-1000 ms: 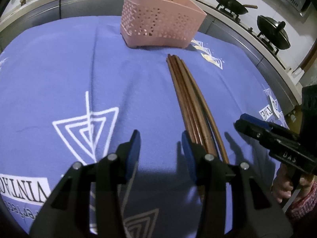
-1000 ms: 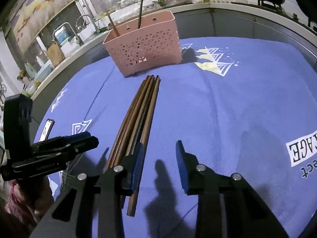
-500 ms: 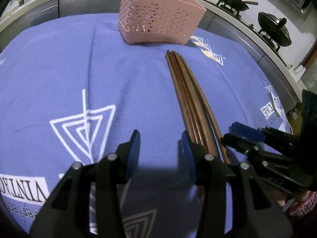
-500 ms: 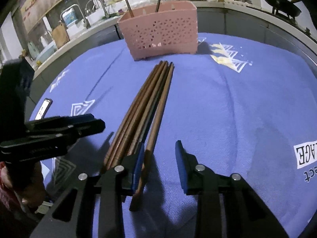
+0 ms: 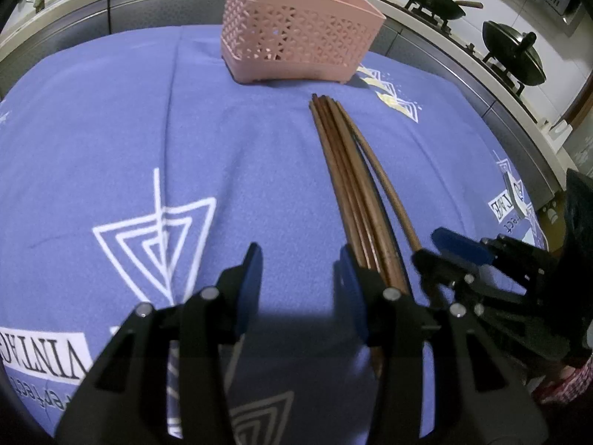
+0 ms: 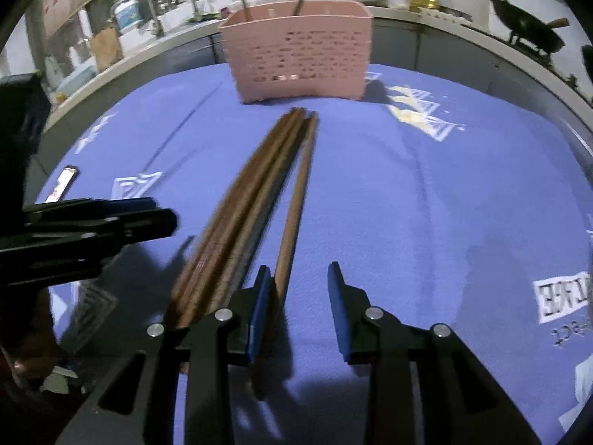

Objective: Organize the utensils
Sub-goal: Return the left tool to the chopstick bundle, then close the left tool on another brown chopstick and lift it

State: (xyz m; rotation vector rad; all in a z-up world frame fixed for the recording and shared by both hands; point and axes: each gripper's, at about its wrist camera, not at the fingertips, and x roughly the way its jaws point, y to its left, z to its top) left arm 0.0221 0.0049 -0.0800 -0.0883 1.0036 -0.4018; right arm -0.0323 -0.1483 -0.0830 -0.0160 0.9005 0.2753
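Several brown wooden chopsticks (image 5: 348,170) lie in a bundle on the blue cloth, pointing at a pink perforated basket (image 5: 296,40) that holds a few utensils. My left gripper (image 5: 298,274) is open and empty, just left of the bundle's near ends. My right gripper (image 6: 298,289) is open and low over the cloth; the rightmost chopstick (image 6: 296,200) runs beside its left finger. The bundle (image 6: 241,204) and the basket (image 6: 300,59) also show in the right wrist view. The right gripper (image 5: 441,248) shows at the bundle's right side in the left wrist view.
The blue printed cloth (image 5: 111,129) covers the table. A counter with two woks (image 5: 515,55) on a stove runs behind at right. A sink and bottles (image 6: 148,11) stand at back left. A phone (image 6: 61,183) lies at the cloth's left edge.
My right gripper has moved left and forward to the bundle, and its left finger now sits against the rightmost chopstick. The left gripper has stayed almost still, with its jaws open.
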